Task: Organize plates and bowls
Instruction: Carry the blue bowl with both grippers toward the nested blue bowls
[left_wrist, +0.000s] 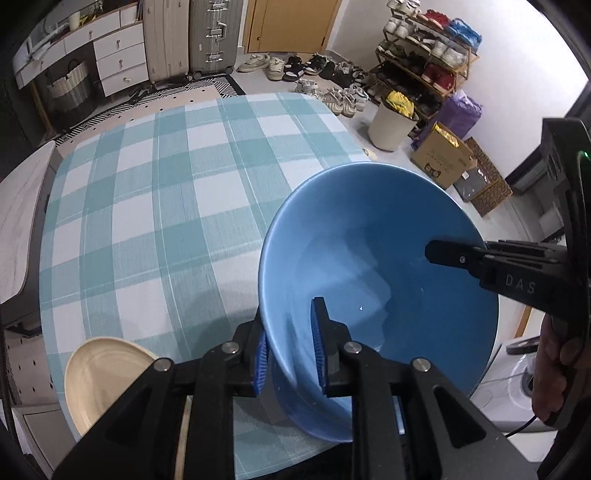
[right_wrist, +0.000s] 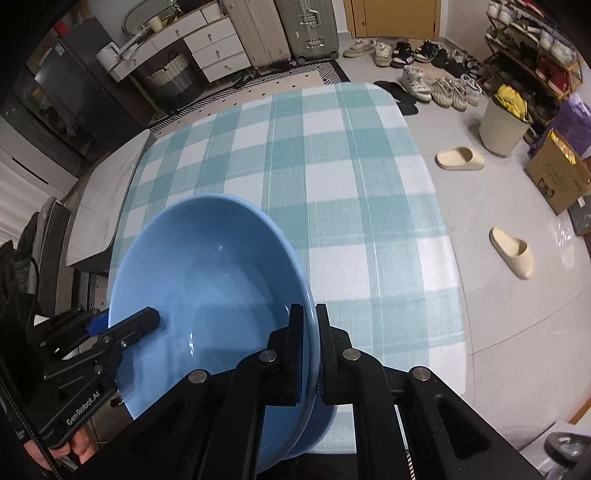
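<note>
A large blue bowl (left_wrist: 369, 258) is held above the near edge of the checked table (left_wrist: 166, 184). My left gripper (left_wrist: 290, 354) is shut on its near-left rim, one blue pad inside and one outside. My right gripper (right_wrist: 310, 354) is shut on the opposite rim of the blue bowl (right_wrist: 207, 295); it also shows in the left wrist view (left_wrist: 480, 266) reaching in from the right. The left gripper shows in the right wrist view (right_wrist: 122, 328) at the bowl's left rim. A cream plate (left_wrist: 107, 376) lies on the table's near-left corner, below my left gripper.
The teal-and-white checked cloth (right_wrist: 332, 166) covers the table. A grey side surface (right_wrist: 103, 206) adjoins its left edge. On the floor to the right are slippers (right_wrist: 511, 251), a waste bin (right_wrist: 504, 122), a cardboard box (right_wrist: 557, 181) and shoe racks.
</note>
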